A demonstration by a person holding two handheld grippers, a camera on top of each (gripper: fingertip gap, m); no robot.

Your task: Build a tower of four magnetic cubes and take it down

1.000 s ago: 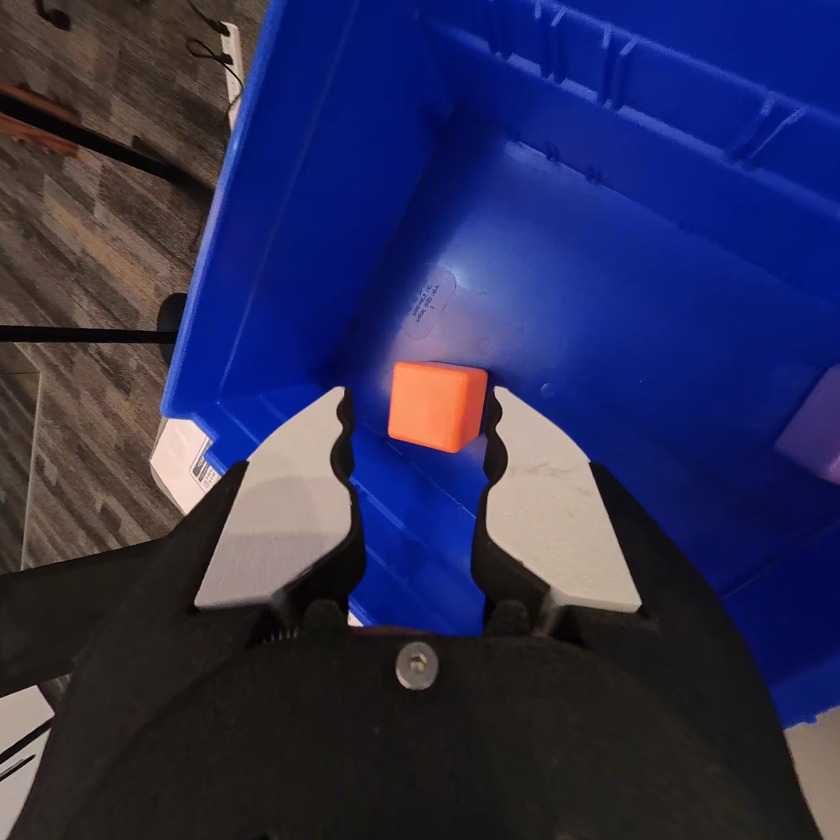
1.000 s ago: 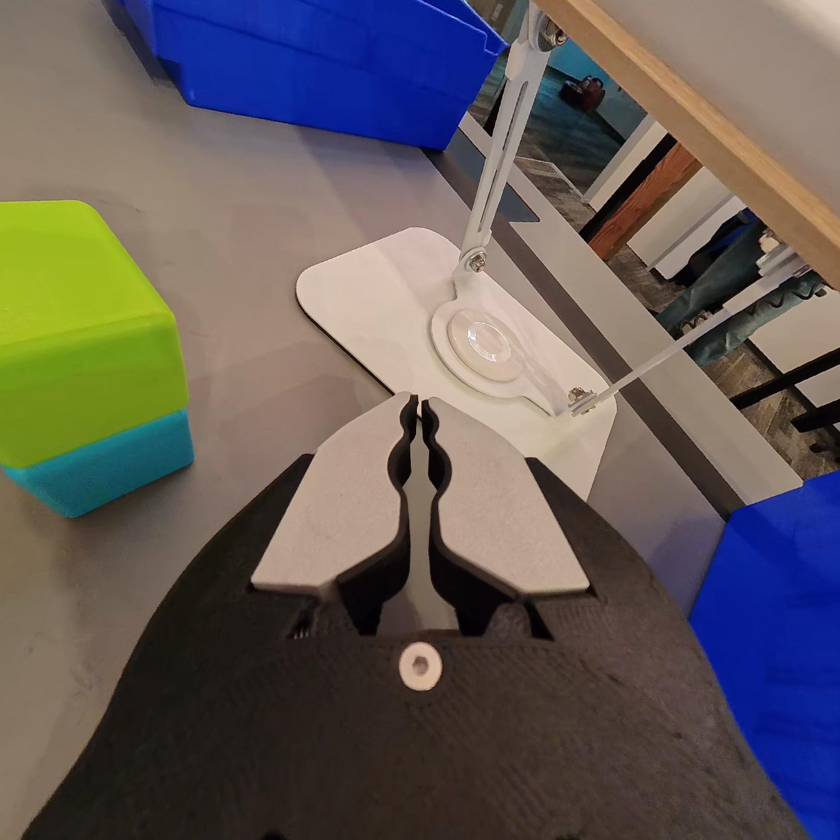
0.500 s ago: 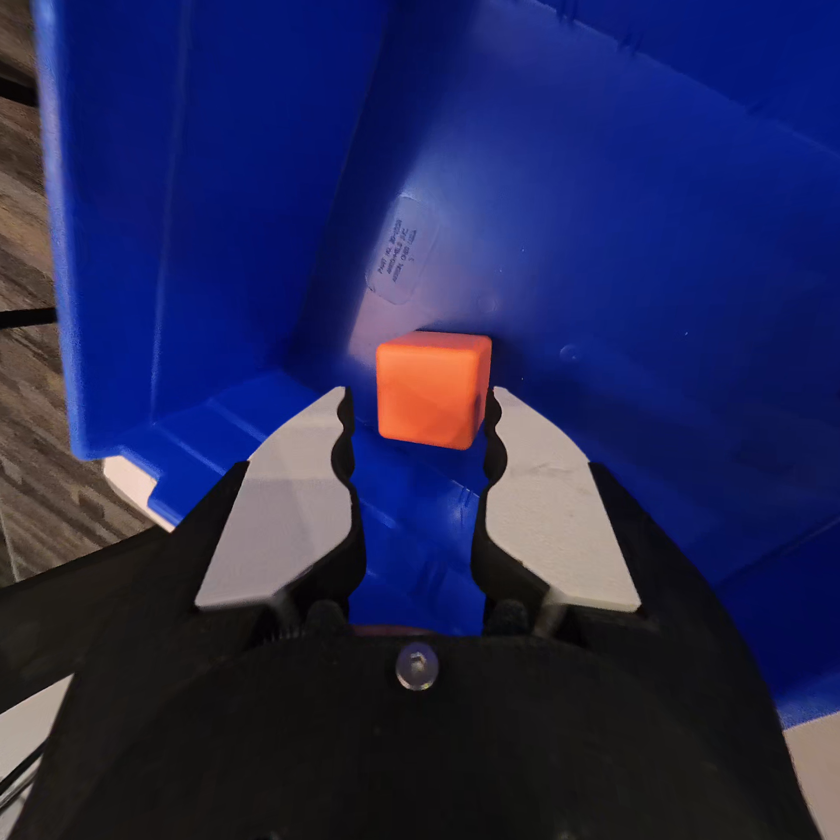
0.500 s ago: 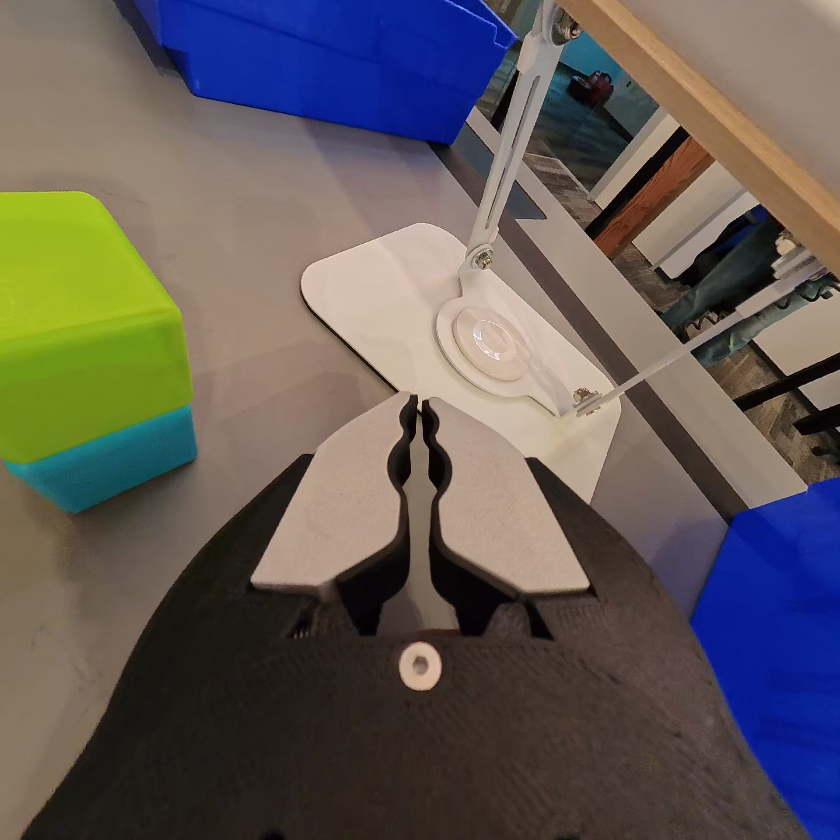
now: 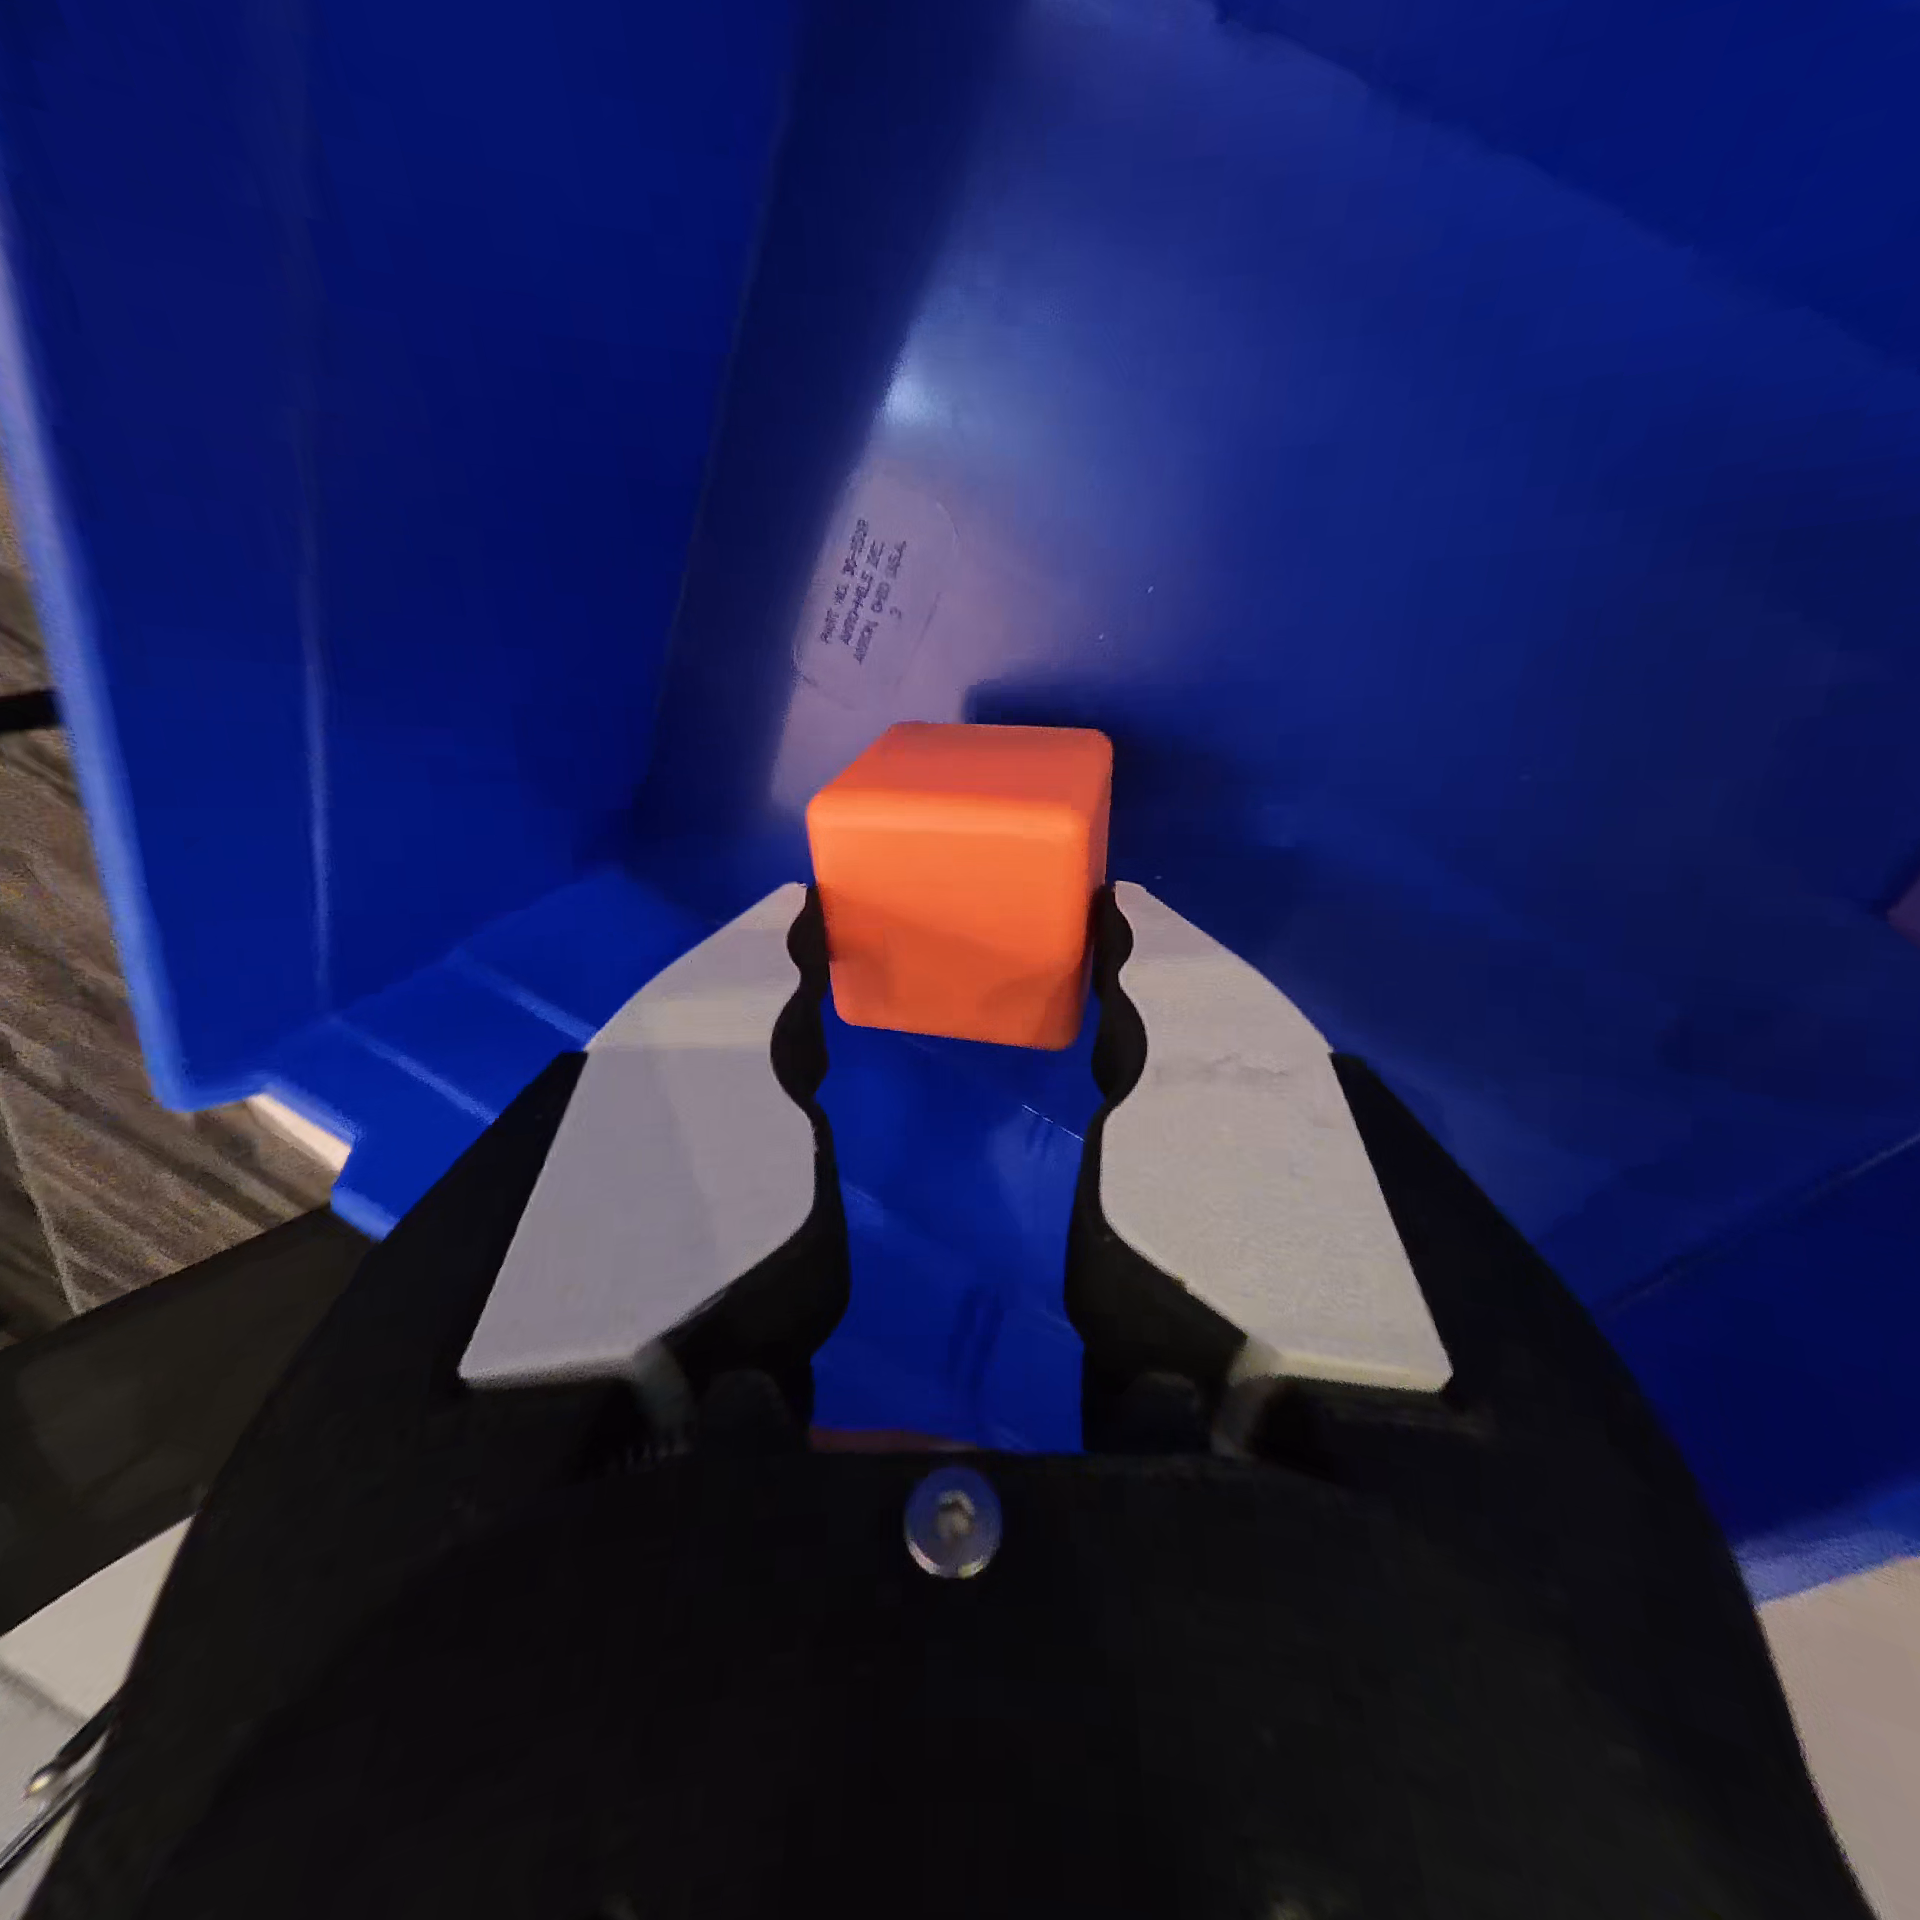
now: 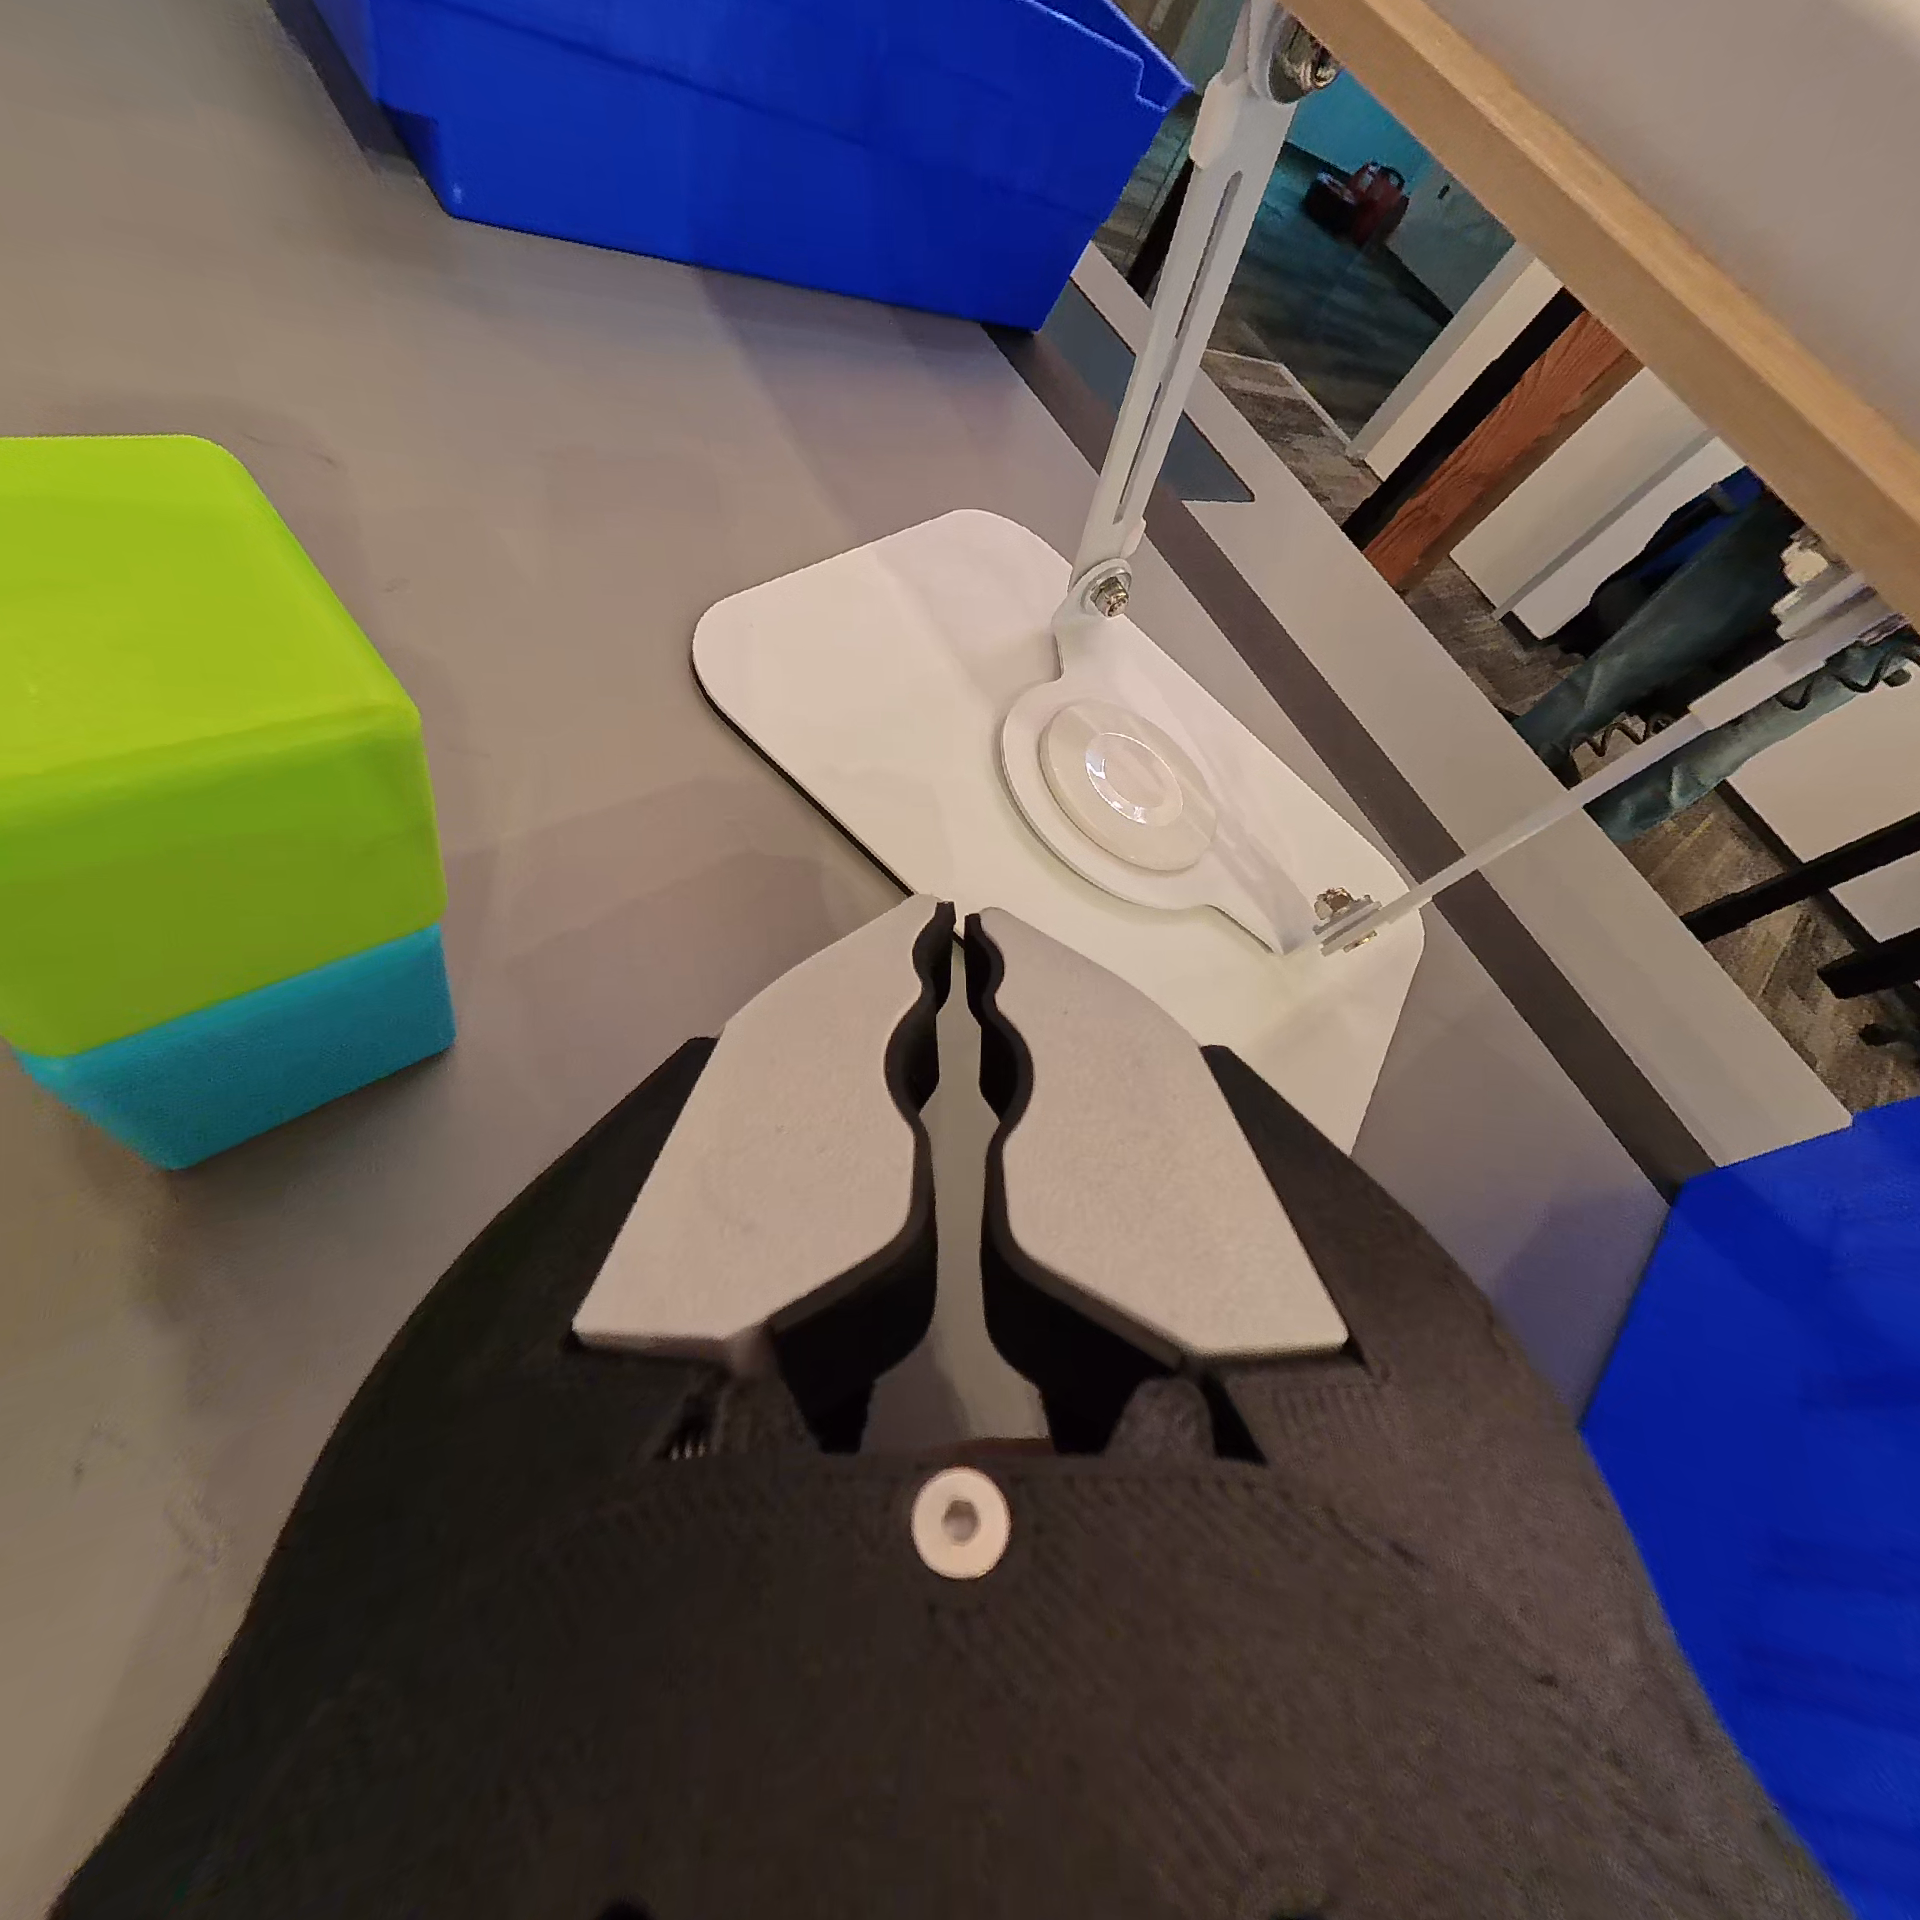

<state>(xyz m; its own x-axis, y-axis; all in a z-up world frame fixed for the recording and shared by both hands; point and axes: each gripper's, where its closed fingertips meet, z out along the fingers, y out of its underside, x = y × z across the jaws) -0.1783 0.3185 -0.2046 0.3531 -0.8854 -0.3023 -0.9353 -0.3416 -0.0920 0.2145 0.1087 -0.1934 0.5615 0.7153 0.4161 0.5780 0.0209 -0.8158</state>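
An orange cube (image 5: 956, 831) sits inside a blue bin (image 5: 1455, 520), near its corner. My left gripper (image 5: 956, 904) reaches into the bin, and its two fingertips press the cube's left and right sides. I cannot tell whether the cube is off the bin floor. In the right wrist view a green cube (image 6: 177, 727) is stacked on a teal cube (image 6: 270, 1060) on the grey table (image 6: 571, 468), at the left. My right gripper (image 6: 958, 914) is shut and empty, hovering over the table to the right of that stack.
The bin walls rise close on the left and behind the orange cube. A white stand base (image 6: 883, 707) with a slanted arm lies just ahead of my right gripper. A blue bin (image 6: 779, 135) stands at the far edge, another blue bin (image 6: 1787, 1403) at the right. There is about 45 centimetres between the tips of the two grippers.
My left gripper moved forward into the bin until the orange cube came between its fingertips, and the fingers closed slightly onto it. My right gripper barely moved and stayed shut.
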